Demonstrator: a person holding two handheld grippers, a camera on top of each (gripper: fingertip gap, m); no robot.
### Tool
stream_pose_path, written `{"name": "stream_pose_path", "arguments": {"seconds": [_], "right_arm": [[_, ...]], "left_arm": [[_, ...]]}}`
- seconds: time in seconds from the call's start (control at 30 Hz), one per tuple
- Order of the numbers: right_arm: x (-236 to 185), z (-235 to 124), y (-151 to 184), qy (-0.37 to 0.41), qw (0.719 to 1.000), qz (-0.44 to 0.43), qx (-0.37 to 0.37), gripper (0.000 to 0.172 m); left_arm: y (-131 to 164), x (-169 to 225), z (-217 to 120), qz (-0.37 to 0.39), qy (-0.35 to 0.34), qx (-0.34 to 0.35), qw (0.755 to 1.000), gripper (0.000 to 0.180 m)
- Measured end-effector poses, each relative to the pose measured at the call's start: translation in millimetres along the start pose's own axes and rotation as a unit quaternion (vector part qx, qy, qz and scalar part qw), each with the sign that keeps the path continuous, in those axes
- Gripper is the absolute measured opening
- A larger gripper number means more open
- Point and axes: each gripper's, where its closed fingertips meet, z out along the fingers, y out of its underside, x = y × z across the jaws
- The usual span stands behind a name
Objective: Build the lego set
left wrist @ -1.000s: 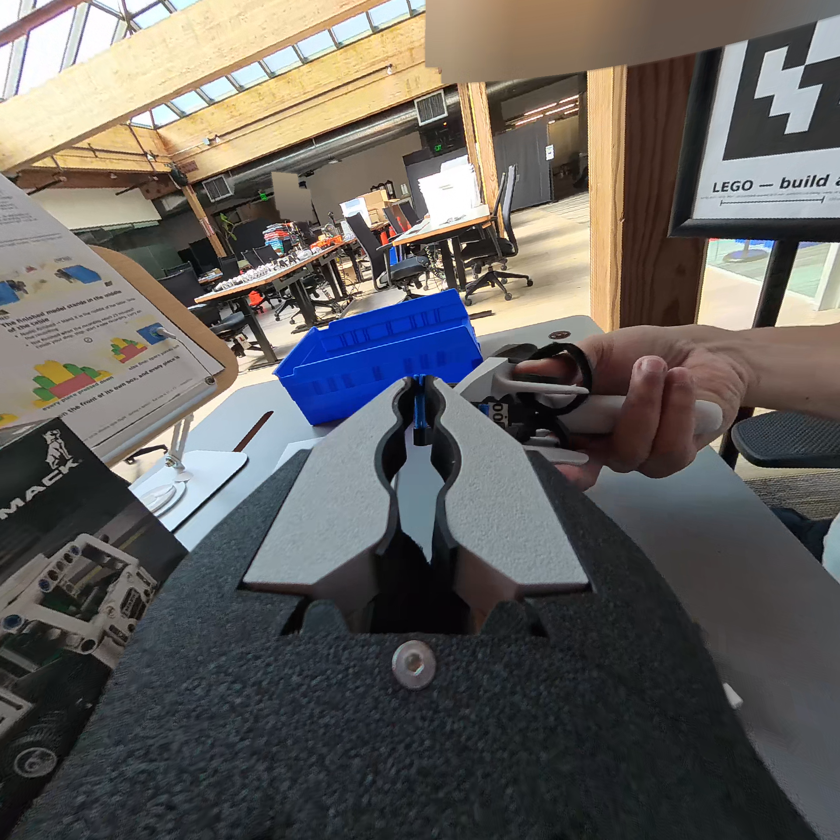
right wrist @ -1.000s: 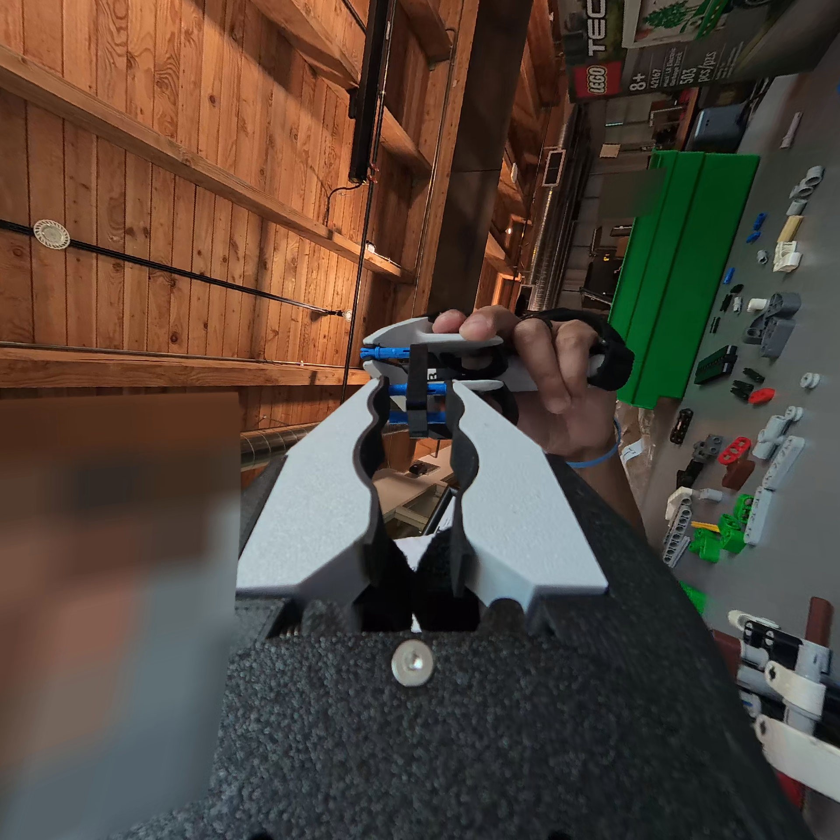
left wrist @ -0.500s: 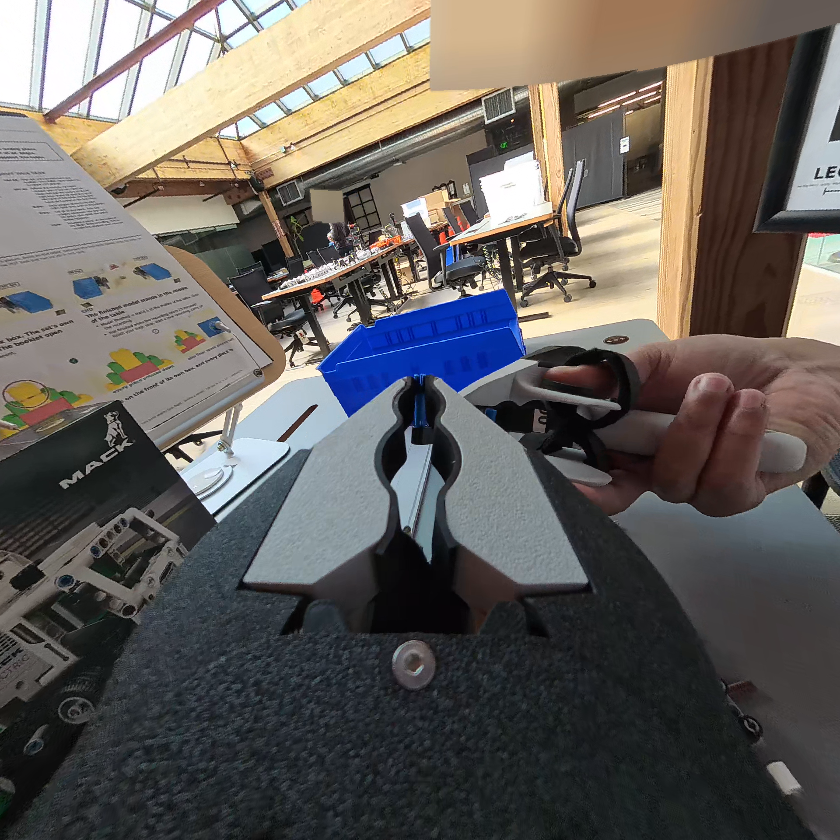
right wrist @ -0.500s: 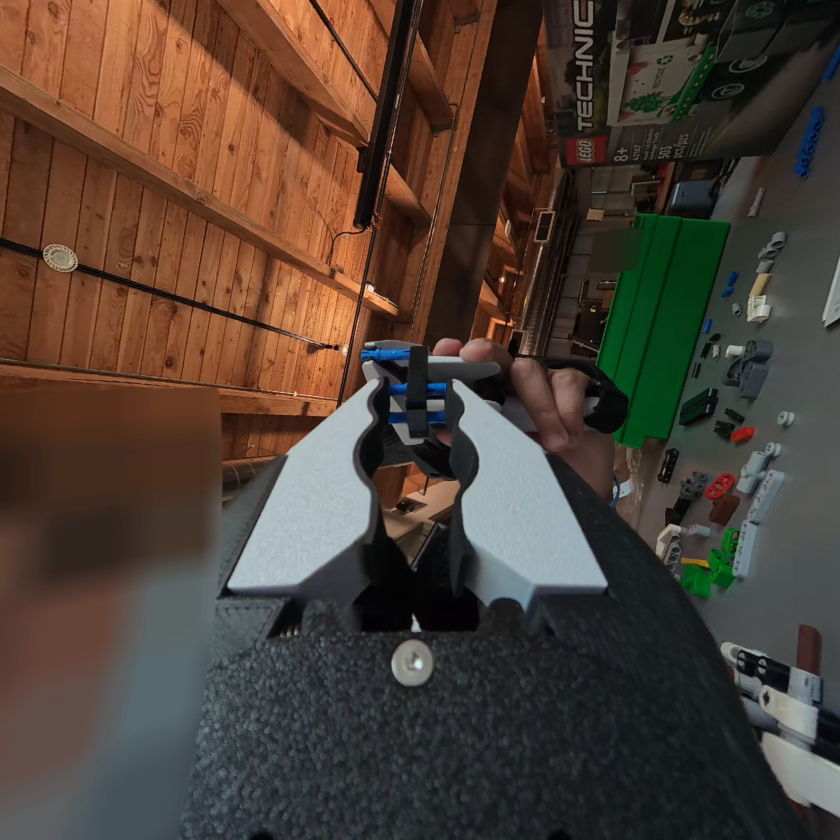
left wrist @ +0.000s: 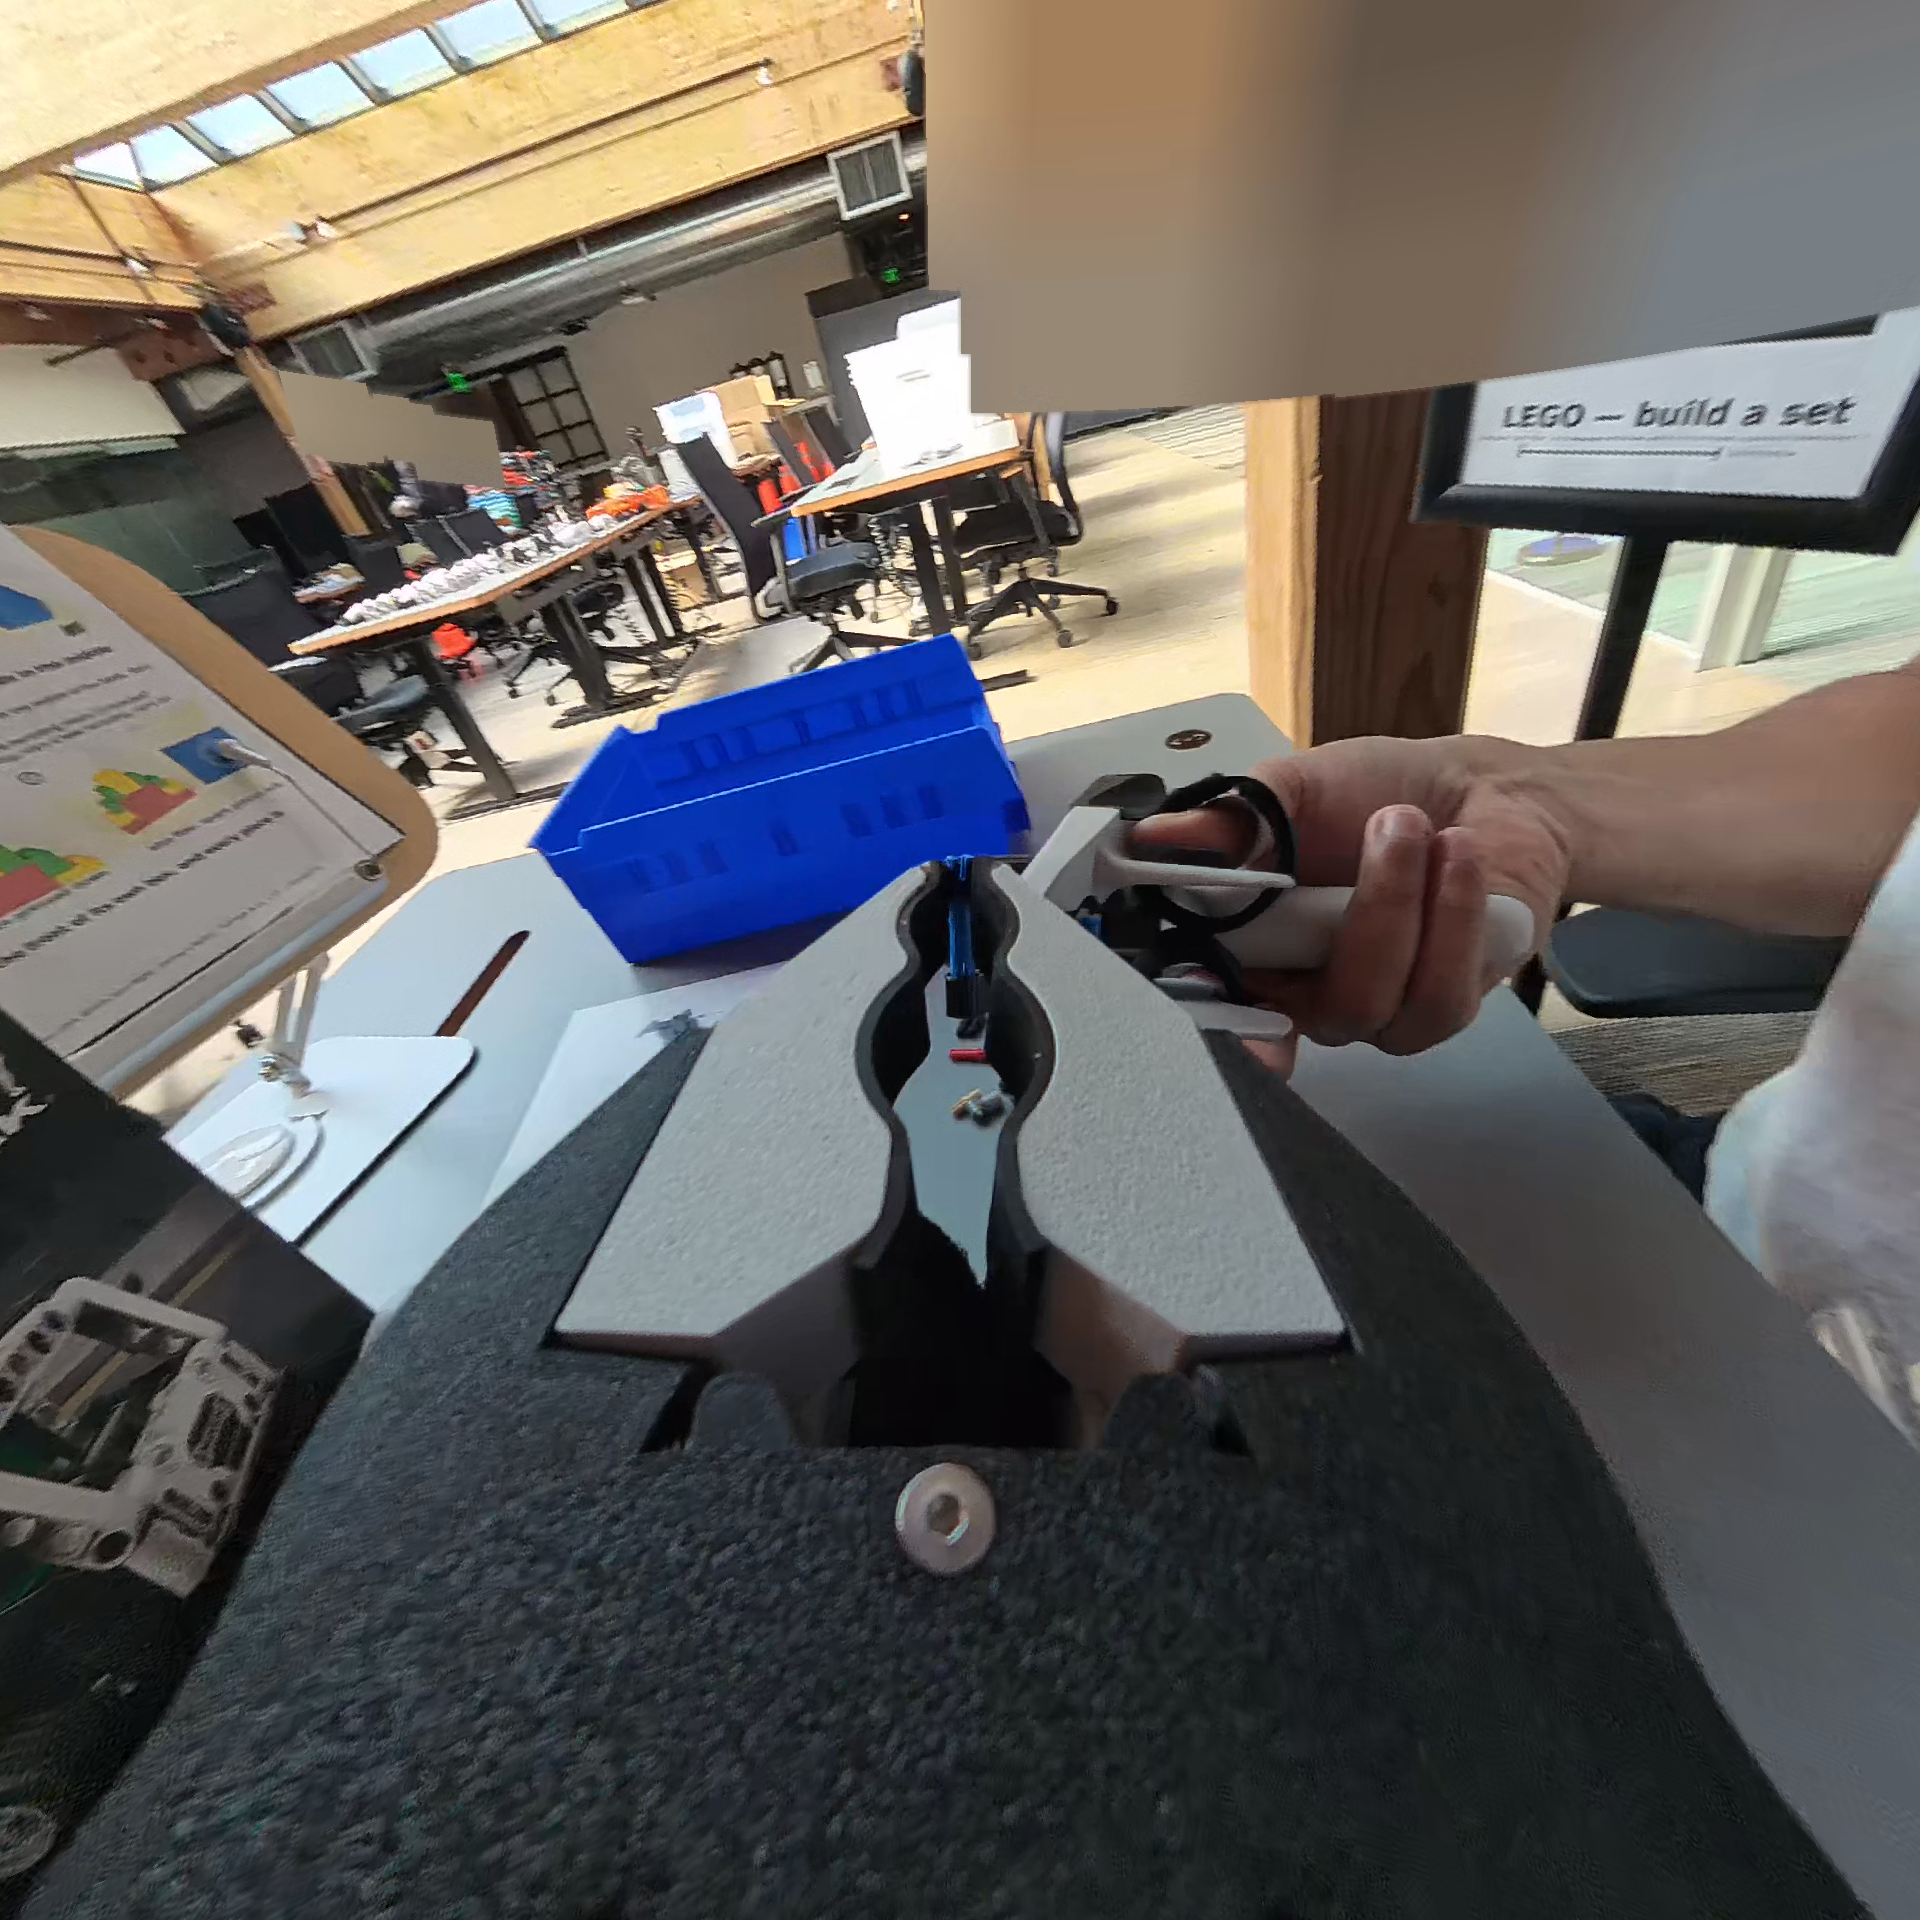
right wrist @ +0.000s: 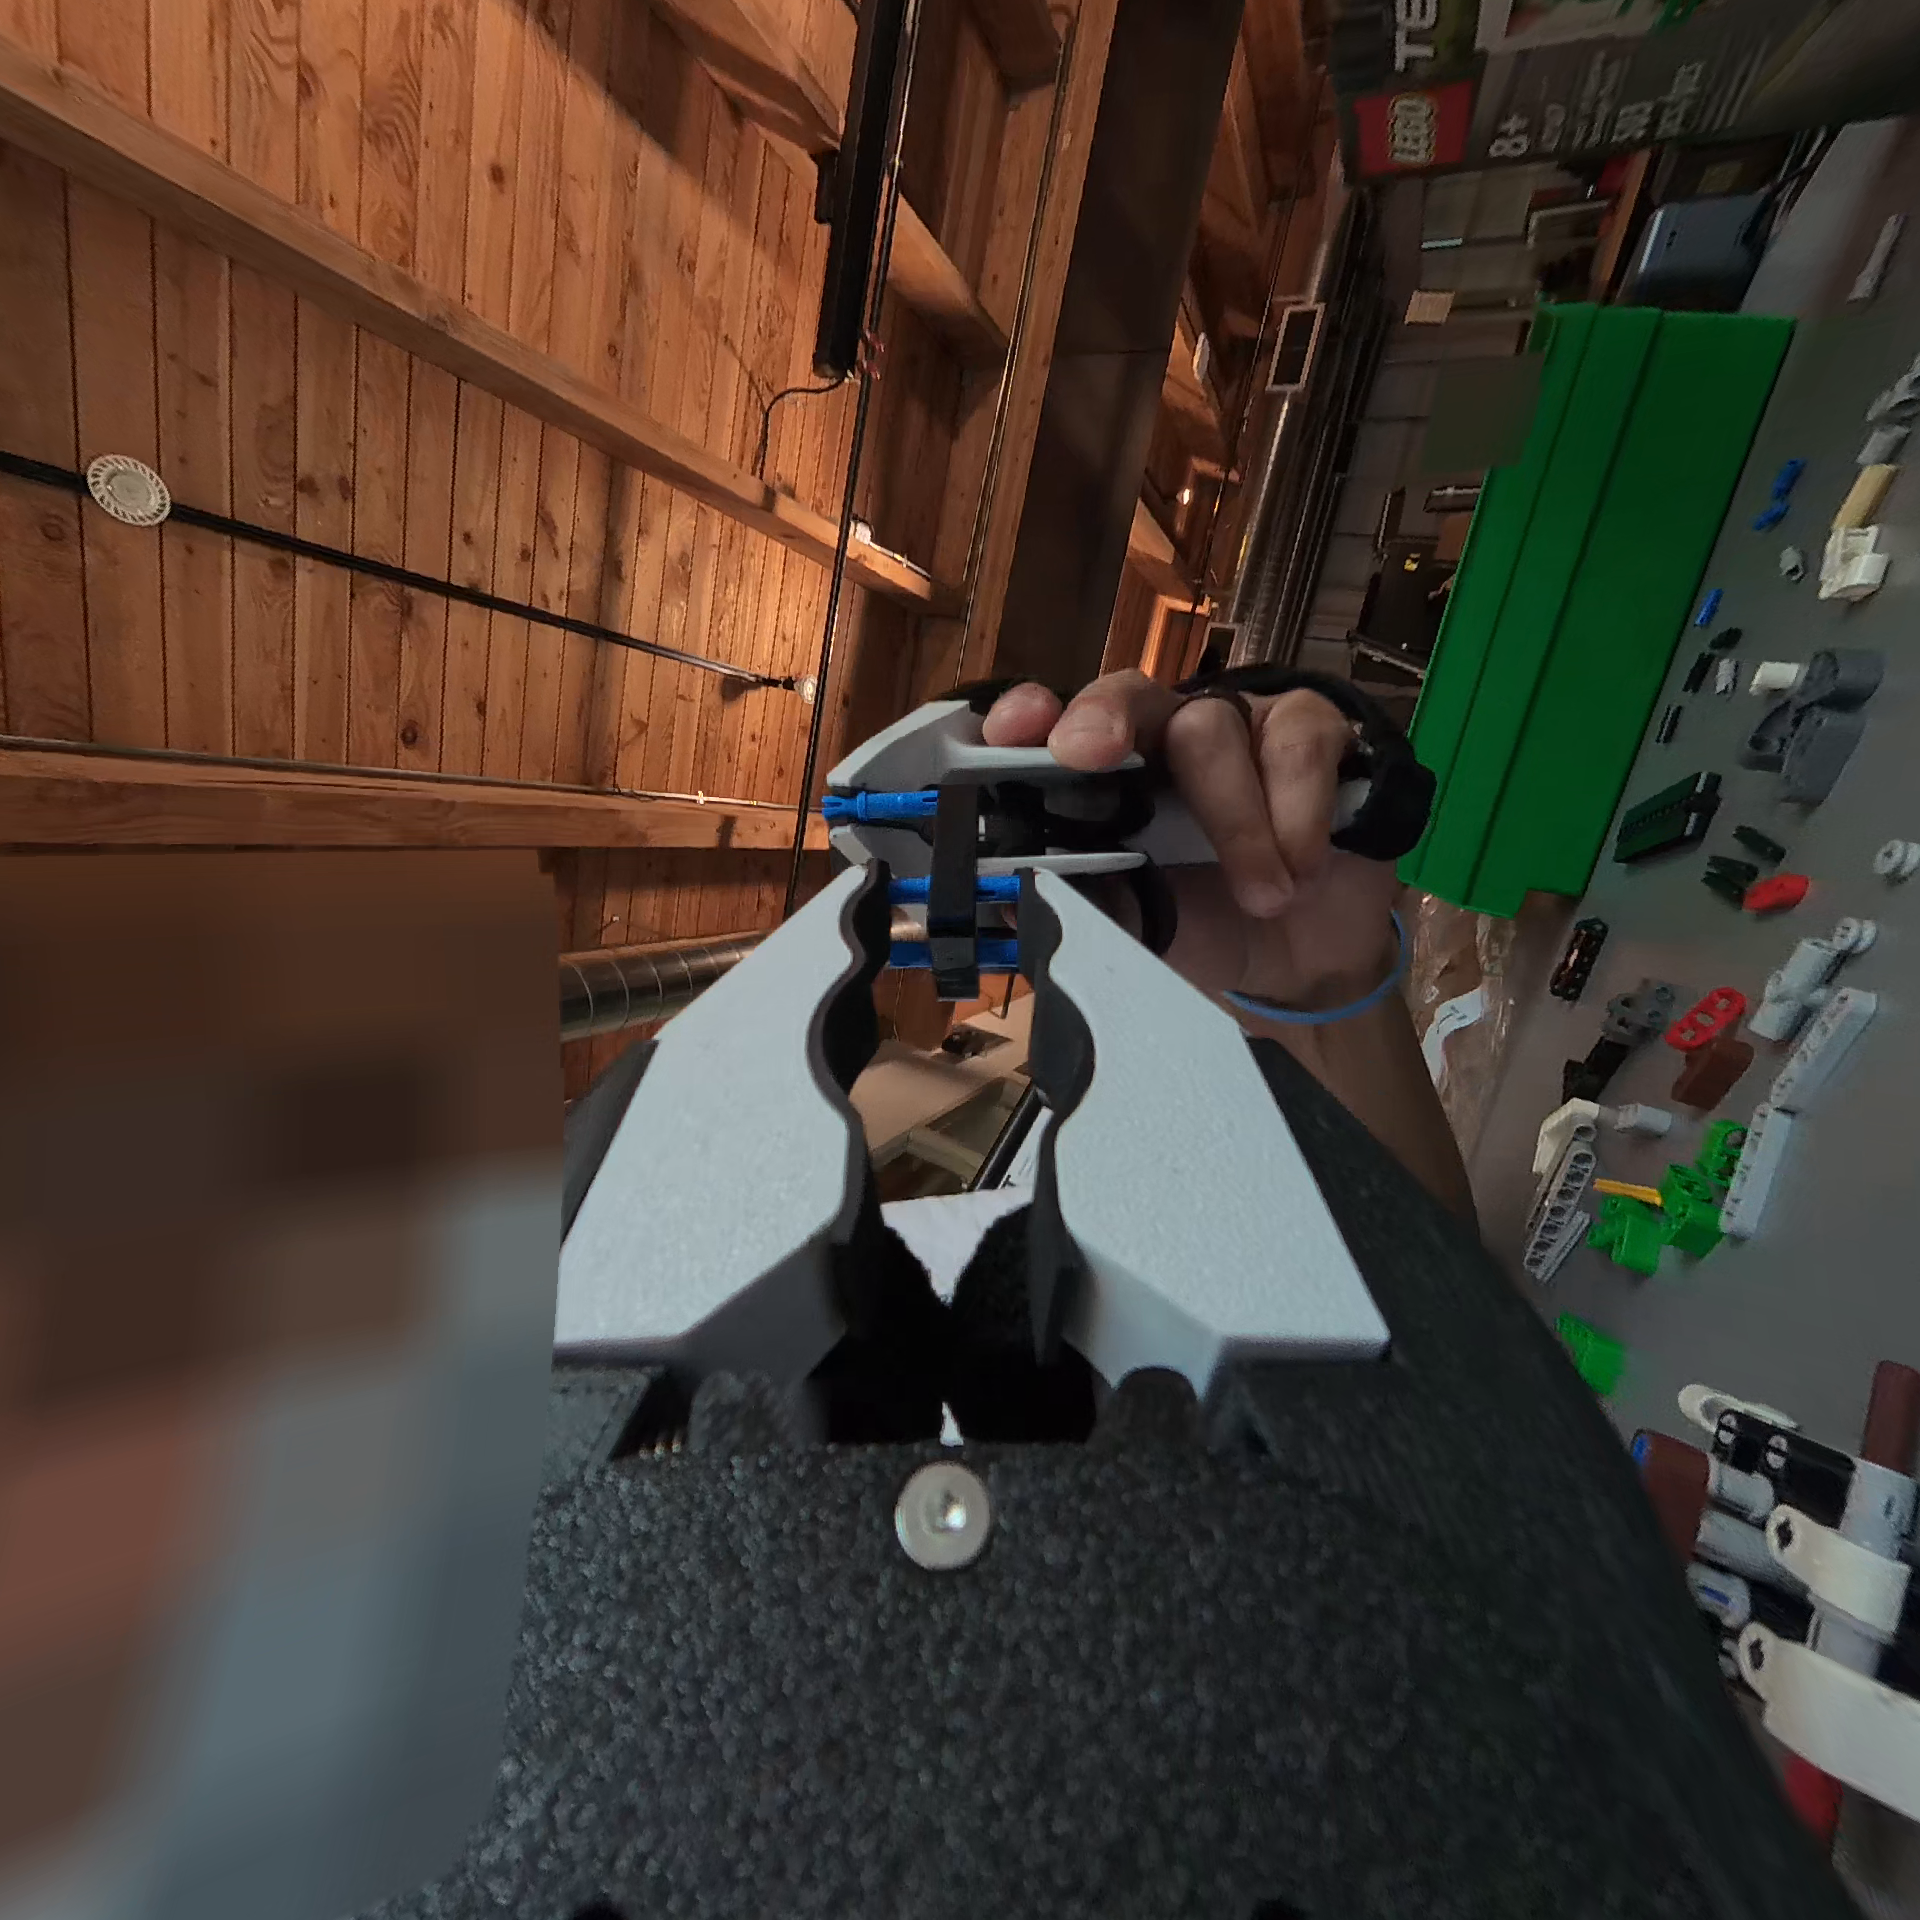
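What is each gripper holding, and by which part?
One small assembly, shared: left gripper pinches a blue pin; right gripper clamps the ends of two lower pins.

A black beam [right wrist: 954, 914] crossed by three blue pins [right wrist: 914, 891], held clamped off the table.

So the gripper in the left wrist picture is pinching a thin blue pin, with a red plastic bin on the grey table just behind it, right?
Not quite: the plastic bin behind it is blue, not red, as the left wrist view shows. The rest holds: the left gripper pinches a thin blue pin at its tips, and the bin sits on the grey table just behind.
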Motion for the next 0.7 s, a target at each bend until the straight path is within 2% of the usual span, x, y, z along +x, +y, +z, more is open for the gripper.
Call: {"name": "stream_pose_path", "arguments": {"seconds": [0.13, 0.27, 0.4, 0.7], "right_arm": [[-6, 1, 8, 0.005, 0.999, -0.008, -0.046, 0.023], [-9, 2, 9, 0.017, 0.997, -0.018, -0.069, 0.023], [-12, 7, 16, -0.002, 0.996, 0.009, -0.085, 0.023], [-4, 6, 15, 0.008, 0.996, 0.009, -0.084, 0.023]], "left_arm": [[-8, 8, -4, -0.039, 0.076, 0.004, 0.996, 0.002], [-12, 11, -5, -0.06, 0.115, 0.002, 0.992, 0.002], [-17, 13, -9, -0.041, 0.131, 0.016, 0.99, 0.002], [-8, 14, -11, 0.007, 0.128, -0.036, 0.991, 0.002]]}}
